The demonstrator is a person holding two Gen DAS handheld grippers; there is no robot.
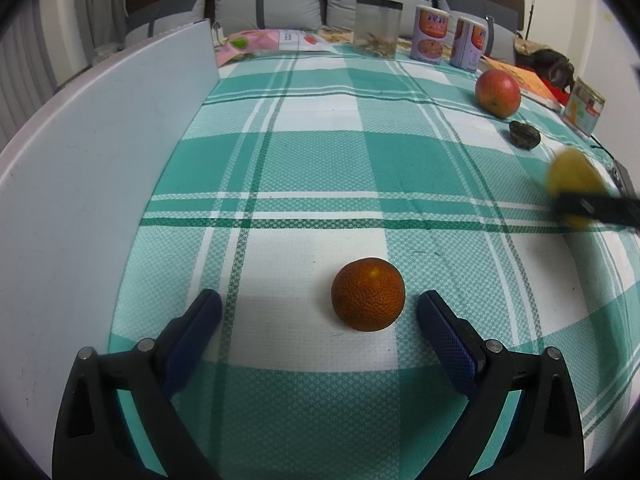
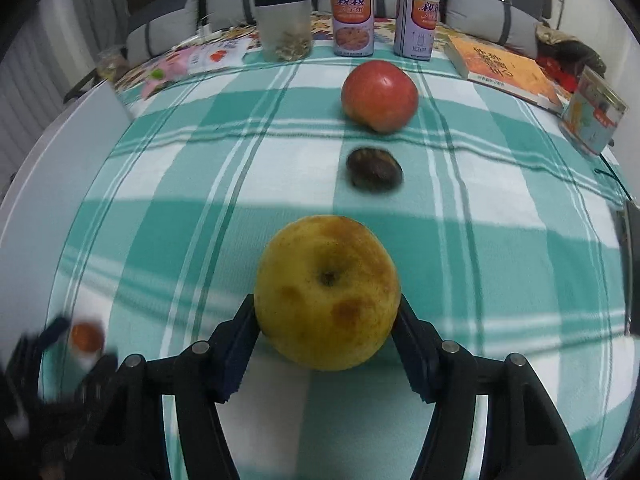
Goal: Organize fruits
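An orange mandarin sits on the green checked cloth, just ahead of my open left gripper, between its fingertips and nearer the right one. My right gripper is shut on a yellow spotted apple and holds it above the cloth; it shows blurred at the right edge of the left wrist view. A red apple and a dark wrinkled fruit lie ahead in a line; both also show in the left wrist view, the red apple and the dark fruit.
A white board stands along the left side. At the back stand a clear jar, two printed cans, snack packets, an orange book and a small tin. Grey sofa cushions lie behind.
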